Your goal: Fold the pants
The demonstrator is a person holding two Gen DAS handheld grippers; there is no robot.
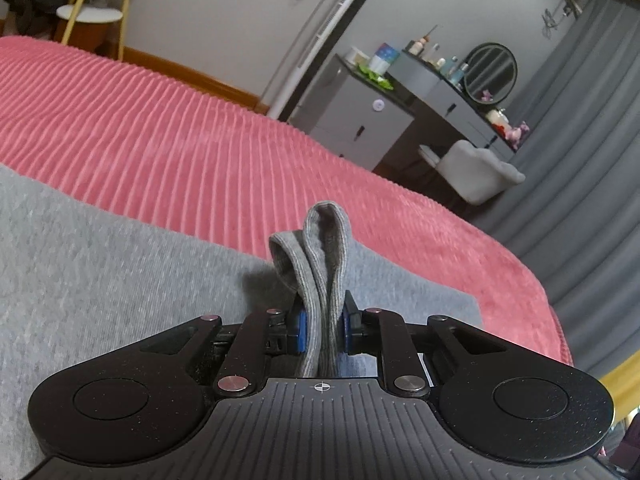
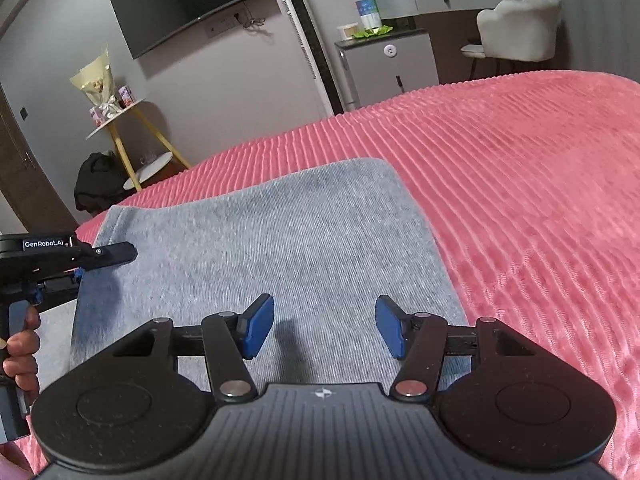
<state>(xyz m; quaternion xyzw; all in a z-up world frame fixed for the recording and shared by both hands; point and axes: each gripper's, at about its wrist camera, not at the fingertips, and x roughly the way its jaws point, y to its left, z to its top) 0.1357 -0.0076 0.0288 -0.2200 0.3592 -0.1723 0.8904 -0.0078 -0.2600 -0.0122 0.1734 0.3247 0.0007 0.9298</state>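
Note:
Grey pants (image 1: 100, 248) lie flat on a pink ribbed bedspread (image 1: 160, 128). My left gripper (image 1: 323, 320) is shut on a bunched ribbed edge of the pants (image 1: 324, 240), which stands up in loops between the blue pads. In the right wrist view the pants (image 2: 280, 232) lie folded into a rectangle on the bedspread (image 2: 520, 184). My right gripper (image 2: 325, 326) is open and empty just above the near part of the pants. The left gripper (image 2: 72, 258) shows at the left edge, at the pants' left side, held by a hand.
A grey cabinet (image 2: 390, 66), a vanity desk with a round mirror (image 1: 490, 74) and a white chair (image 2: 520, 30) stand beyond the bed. A yellow-legged side table (image 2: 128, 132) and a wall TV (image 2: 192, 4) are at the far wall. Grey curtains (image 1: 592, 160) hang at the right.

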